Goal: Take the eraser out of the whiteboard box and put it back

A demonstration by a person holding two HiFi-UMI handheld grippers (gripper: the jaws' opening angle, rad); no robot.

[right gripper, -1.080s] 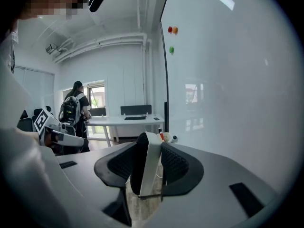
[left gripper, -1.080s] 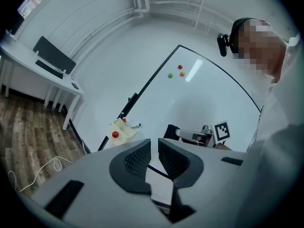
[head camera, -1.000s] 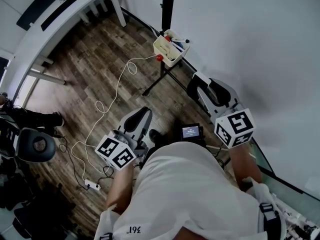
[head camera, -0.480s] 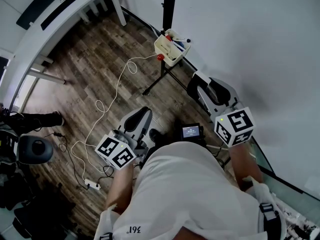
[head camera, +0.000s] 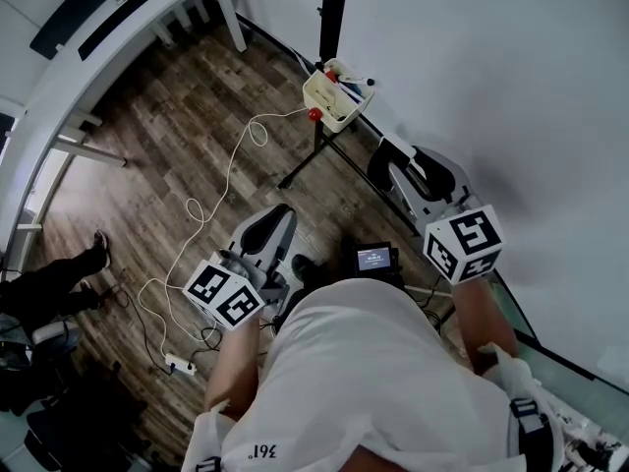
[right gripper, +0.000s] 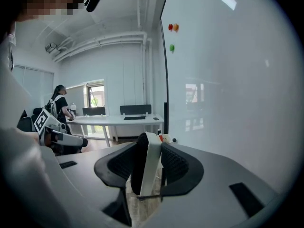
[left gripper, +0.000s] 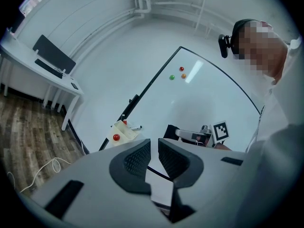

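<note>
Eraser out of the box, held clear of it; the return is next.
The right hand-held gripper (right gripper: 151, 144) pinches the white-backed eraser (right gripper: 148, 171) upright between its 2 jaws. The left hand-held gripper (left gripper: 154, 148) has its jaws a narrow gap apart, with nothing between them. The whiteboard box (head camera: 332, 96) sits at the foot of the whiteboard (head camera: 511, 87), well apart from both, with markers and a red knob showing. Judging from this, the next move carries the eraser forward over the box's open top, lowers it beside the markers, and only then spreads the jaws.
</note>
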